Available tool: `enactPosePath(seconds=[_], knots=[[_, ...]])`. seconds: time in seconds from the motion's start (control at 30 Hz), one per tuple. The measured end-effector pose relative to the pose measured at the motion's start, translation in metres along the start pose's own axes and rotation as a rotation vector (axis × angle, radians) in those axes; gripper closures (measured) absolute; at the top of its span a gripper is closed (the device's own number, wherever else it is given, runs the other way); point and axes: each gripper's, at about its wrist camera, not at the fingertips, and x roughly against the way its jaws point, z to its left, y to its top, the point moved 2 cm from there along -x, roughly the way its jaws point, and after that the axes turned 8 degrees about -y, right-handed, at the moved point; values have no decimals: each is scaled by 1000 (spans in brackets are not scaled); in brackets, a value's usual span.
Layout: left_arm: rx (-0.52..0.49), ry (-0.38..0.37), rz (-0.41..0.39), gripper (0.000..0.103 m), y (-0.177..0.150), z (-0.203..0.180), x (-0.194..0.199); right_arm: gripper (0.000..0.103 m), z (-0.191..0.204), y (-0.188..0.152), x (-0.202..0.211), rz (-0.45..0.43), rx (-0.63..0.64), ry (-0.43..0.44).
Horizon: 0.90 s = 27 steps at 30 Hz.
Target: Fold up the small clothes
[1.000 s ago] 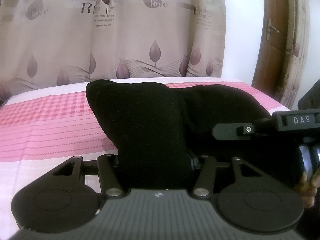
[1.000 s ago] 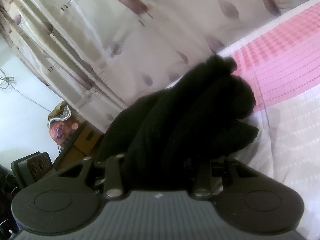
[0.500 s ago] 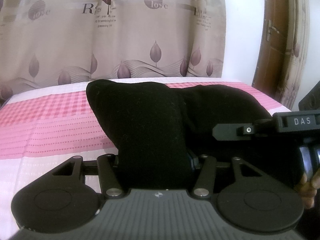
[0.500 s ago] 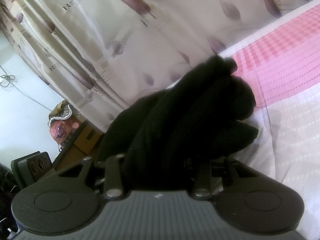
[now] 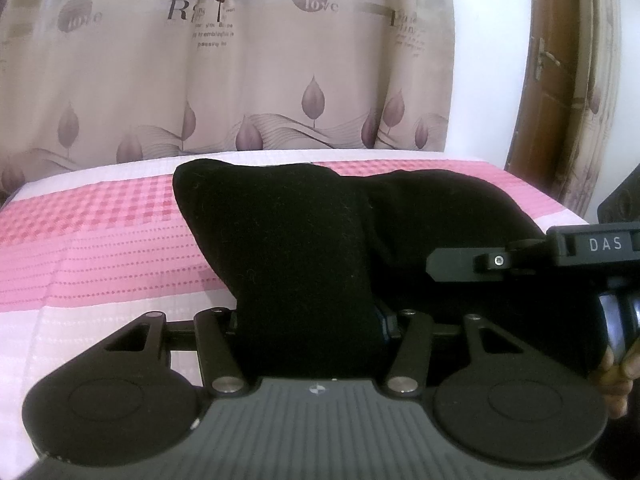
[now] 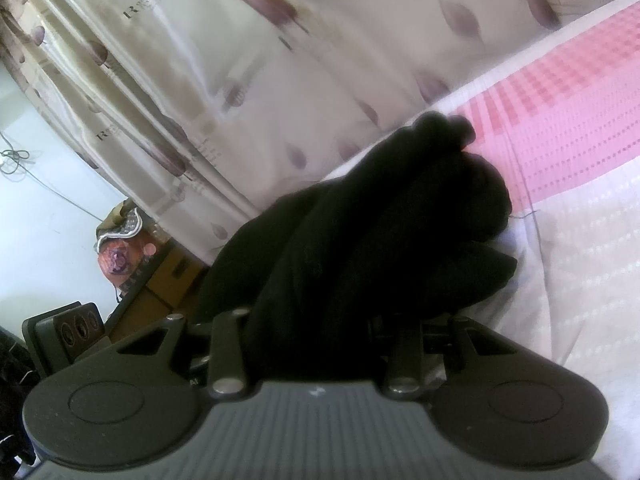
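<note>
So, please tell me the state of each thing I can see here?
Black fabric garment: bunched, lifted between both claws.
Left claw: shut on the garment.
Right claw: shut on the garment.
Pink checked bedsheet: spread flat.
Beige leaf-print curtain: drawn shut.
Brown wooden door: cannot tell.

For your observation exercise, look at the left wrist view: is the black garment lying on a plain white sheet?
No. The black garment rests over a bedsheet with pink checked and striped bands.
</note>
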Motion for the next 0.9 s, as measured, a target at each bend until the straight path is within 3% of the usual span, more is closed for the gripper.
enactPosePath(seconds=[0.5, 0.9], knots=[[22, -1, 35, 43, -10, 12, -18, 64, -16, -7, -11, 15, 7, -33], [20, 77, 19, 4, -16, 18, -19, 61, -16, -19, -3, 0, 90, -120]])
